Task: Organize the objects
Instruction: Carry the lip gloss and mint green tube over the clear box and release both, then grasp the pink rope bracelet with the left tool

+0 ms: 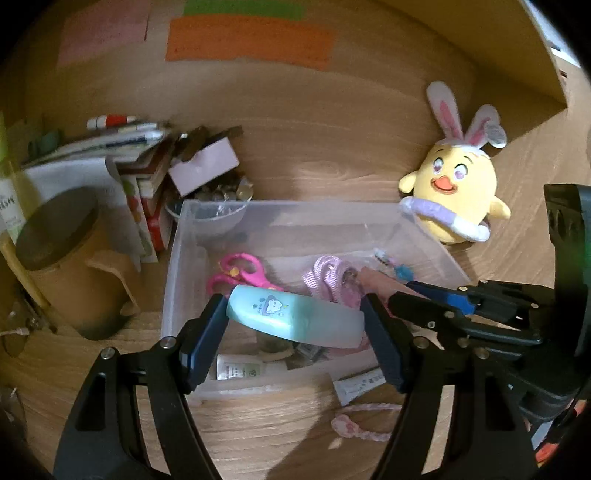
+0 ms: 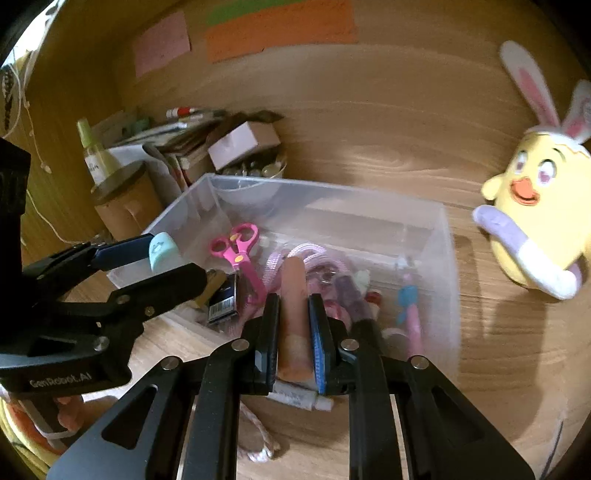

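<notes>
My left gripper (image 1: 293,325) clamped across a mint-green tube (image 1: 295,319), held lengthwise over the near-left part of the clear bin (image 1: 173,258). Pink scissors (image 1: 242,275) lie on the bin floor beyond it, left of centre. My right gripper (image 2: 293,332) nearly closed, pinching a peach-coloured tube (image 2: 293,295) above the bin's near edge. Yellow chick plush (image 1: 452,192) sits on the worktop off the bin's far-right corner

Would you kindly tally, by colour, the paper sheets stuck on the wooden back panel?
Pink sheet: 1
Green sheet: 1
Orange sheet: 1
Total: 3
</notes>
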A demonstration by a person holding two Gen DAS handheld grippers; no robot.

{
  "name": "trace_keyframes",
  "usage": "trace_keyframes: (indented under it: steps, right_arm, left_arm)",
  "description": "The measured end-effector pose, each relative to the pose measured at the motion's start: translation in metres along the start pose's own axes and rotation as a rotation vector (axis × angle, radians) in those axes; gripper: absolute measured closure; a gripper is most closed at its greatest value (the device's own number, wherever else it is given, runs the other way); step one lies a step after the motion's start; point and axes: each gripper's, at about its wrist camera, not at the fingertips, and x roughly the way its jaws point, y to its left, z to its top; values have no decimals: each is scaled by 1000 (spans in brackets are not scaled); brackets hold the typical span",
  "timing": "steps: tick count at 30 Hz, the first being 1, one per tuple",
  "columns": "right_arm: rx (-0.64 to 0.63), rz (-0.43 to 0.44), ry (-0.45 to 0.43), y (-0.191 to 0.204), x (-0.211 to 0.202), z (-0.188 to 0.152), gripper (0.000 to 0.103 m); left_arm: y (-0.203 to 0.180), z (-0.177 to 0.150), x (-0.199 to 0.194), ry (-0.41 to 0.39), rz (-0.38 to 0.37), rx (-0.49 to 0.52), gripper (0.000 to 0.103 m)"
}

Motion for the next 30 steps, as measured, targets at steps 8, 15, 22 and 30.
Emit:
trace_keyframes:
  steps: [8,15,22,30]
  right_arm:
    - [-35,-39,8,6,6,2,86]
    - [-23,-12,3,0,-13,-1,66]
    - [-31,-5,-30,-2,-42,-18,54]
    - [-36,-16,-1,-7,-53,-47,53]
  left_arm:
    - [4,-2,13,40,12,-14,27]
    - [6,-1,-2,13,-3,-44,11]
    - [0,-13,-32,-13,20,-9,2]
    - [-9,-44,-32,56,12,34,2]
